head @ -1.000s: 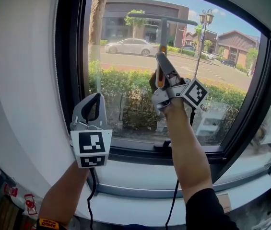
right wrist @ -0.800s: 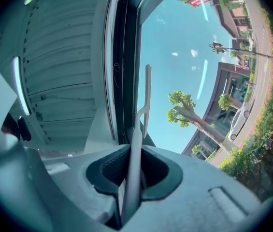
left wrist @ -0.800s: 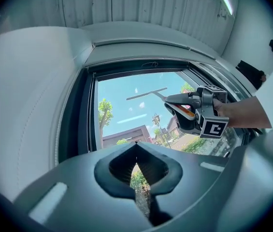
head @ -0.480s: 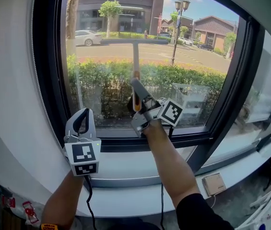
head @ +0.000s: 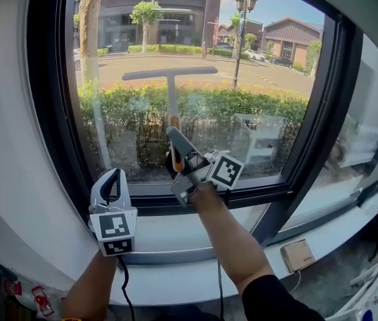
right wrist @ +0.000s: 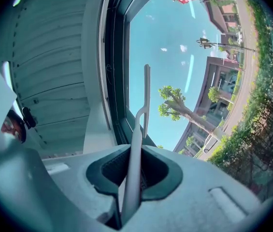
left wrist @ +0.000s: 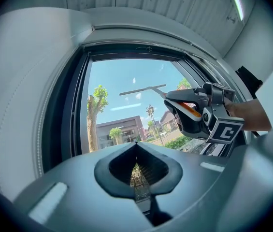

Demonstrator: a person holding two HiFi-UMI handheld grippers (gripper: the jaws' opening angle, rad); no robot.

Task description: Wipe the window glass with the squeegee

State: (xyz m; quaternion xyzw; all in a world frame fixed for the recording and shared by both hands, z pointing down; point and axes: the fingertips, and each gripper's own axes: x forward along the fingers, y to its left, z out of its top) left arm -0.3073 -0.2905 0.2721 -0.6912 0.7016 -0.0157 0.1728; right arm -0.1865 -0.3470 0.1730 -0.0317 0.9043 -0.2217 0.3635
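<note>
Squeegee [head: 170, 80] flat on window glass [head: 277, 53]; right gripper [head: 173, 136] holds; hedge [head: 259, 109] beyond.

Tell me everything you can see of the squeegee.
The squeegee is T-shaped: a slim pale-grey shaft topped by a long, narrow crossbar blade, plastic or metal by the look. It stands nearly upright in front of the window glass. The blade is almost level, its left end slightly lower, about mid-pane and apparently against the glass. The right gripper is shut on the lower shaft; nothing else appears to touch it.
</note>
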